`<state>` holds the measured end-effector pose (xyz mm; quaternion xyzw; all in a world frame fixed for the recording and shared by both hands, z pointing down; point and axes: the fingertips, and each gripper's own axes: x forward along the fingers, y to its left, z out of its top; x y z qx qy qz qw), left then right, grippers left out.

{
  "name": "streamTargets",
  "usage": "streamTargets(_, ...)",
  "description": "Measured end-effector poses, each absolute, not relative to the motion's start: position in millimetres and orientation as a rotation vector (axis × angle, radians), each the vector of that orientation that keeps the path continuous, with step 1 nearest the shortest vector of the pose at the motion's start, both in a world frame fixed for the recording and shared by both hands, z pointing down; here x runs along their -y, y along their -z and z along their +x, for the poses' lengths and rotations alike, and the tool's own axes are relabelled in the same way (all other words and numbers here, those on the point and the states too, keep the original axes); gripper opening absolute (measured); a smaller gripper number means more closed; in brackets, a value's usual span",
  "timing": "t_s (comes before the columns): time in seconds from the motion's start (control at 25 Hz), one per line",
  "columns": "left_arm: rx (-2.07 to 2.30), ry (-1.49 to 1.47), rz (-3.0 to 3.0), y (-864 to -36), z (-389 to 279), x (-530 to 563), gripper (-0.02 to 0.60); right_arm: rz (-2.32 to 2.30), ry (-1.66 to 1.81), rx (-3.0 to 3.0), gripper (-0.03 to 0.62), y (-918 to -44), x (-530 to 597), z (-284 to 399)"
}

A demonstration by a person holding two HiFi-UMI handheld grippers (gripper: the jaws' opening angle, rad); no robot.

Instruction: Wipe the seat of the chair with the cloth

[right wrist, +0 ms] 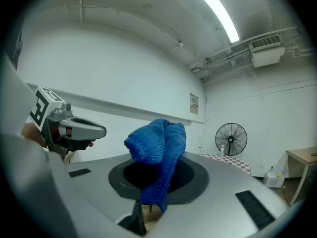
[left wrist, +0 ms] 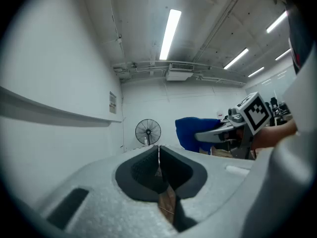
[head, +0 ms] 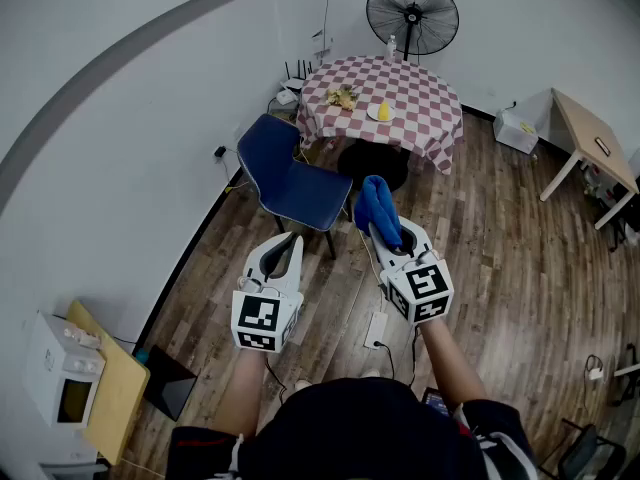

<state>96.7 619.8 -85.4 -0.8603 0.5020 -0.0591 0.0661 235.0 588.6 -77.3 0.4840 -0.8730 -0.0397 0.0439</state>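
A dark blue chair (head: 292, 180) stands on the wooden floor by the left wall, its seat bare. My right gripper (head: 377, 223) is shut on a bunched blue cloth (head: 378, 208), held level in the air just right of the chair's front corner. In the right gripper view the cloth (right wrist: 159, 150) sticks up out of the jaws and droops down between them. My left gripper (head: 288, 240) hovers lower left of the seat with its jaws shut and nothing between them; its pads (left wrist: 159, 163) meet in the left gripper view, where the cloth (left wrist: 197, 133) shows off to the right.
A round table (head: 431, 103) with a red-checked cover stands behind the chair, carrying small items. A black standing fan (head: 411, 13) is at the back wall. A wooden desk (head: 592, 140) sits at the right, a white microwave (head: 58, 378) at the lower left. A power strip (head: 377, 329) lies on the floor.
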Motion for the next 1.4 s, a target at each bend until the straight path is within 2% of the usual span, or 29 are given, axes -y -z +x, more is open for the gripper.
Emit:
streamTargets(0.44, -1.532, 0.217, -2.609, 72.9, 118.6, -617.8, 0.021, 1.462, 0.130, 2.661, 0.058, 64.5, -589.1, 252.2)
streamTargets(0.88, -1.586, 0.280, -2.623, 35.8, 172.8, -619.5, 0.020, 1.428, 0.031, 2.669, 0.058, 27.2, -584.5, 310.6)
streamTargets(1.4, -1.640, 0.249, -2.678, 26.3, 167.8, -560.3, 0.020, 1.421, -0.052, 2.670, 0.058, 8.0, -538.0, 317.1)
